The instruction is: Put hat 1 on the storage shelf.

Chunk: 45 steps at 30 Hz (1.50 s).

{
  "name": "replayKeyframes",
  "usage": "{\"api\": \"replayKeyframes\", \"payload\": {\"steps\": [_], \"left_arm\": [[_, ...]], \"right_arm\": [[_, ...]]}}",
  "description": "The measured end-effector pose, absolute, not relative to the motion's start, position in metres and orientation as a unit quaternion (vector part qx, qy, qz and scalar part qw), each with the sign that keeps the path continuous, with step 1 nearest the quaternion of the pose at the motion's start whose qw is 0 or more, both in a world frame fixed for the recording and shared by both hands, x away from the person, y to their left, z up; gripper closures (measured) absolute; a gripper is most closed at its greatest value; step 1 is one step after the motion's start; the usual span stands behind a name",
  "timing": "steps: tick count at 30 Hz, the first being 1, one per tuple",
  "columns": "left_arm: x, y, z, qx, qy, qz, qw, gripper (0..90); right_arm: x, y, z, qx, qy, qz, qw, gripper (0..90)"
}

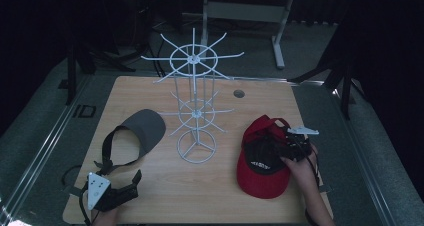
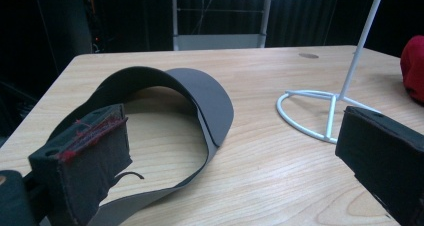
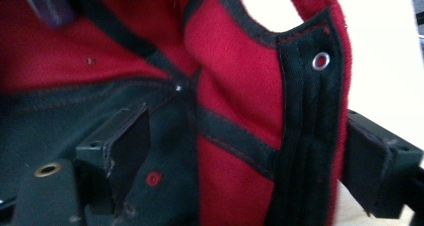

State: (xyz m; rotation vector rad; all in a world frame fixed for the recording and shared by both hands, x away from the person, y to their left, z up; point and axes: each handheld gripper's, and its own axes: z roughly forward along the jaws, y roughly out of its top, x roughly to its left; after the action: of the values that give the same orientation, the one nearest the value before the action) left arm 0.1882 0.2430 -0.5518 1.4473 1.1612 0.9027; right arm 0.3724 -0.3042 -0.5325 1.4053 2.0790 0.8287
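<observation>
A red cap (image 1: 262,178) with black lining lies upside down on the right of the wooden table (image 1: 225,201). My right gripper (image 1: 282,142) is at its back opening. In the right gripper view the right gripper (image 3: 247,136) straddles the cap's side wall (image 3: 235,76), one jaw inside and one outside, with a gap at the inner pad. A grey visor (image 1: 145,128) with a black strap lies at the left. My left gripper (image 1: 120,172) rests near the front left corner, open and holding nothing. In the left gripper view the left gripper (image 2: 235,131) faces the visor (image 2: 205,96).
A white wire display rack (image 1: 196,111) with radial hooks on two tiers stands mid-table on a ring base (image 2: 310,111). A round cable hole (image 1: 239,93) sits at the back of the table. A grey desk frame (image 1: 245,11) stands beyond in the dark room.
</observation>
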Motion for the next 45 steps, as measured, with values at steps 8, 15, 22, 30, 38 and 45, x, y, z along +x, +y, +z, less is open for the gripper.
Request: {"api": "replayKeyframes", "payload": {"steps": [8,15,22,30,38,45], "left_arm": [[0.189,0.243,-0.552,0.604,0.487,0.373,0.509,1.3],[0.189,0.243,-0.553,0.605,0.49,0.364,0.51,1.3],[0.191,0.245,-0.554,0.607,0.507,0.353,0.5,1.3],[0.192,0.244,-0.552,0.61,0.505,0.34,0.508,1.3],[0.189,0.239,-0.547,0.606,0.493,0.328,0.532,1.3],[0.19,0.235,-0.543,0.621,0.493,0.309,0.526,1.3]], "right_arm": [[0.373,-0.297,-0.545,0.504,0.781,0.274,0.248,59.3],[0.371,-0.292,-0.543,0.474,0.801,0.271,0.248,83.1],[0.365,-0.293,-0.521,0.473,0.792,0.29,0.254,83.6],[0.348,-0.292,-0.485,0.462,0.764,0.335,0.3,84.0],[0.329,-0.289,-0.44,0.446,0.747,0.378,0.317,84.1],[0.313,-0.289,-0.401,0.43,0.728,0.418,0.332,84.0]]}}
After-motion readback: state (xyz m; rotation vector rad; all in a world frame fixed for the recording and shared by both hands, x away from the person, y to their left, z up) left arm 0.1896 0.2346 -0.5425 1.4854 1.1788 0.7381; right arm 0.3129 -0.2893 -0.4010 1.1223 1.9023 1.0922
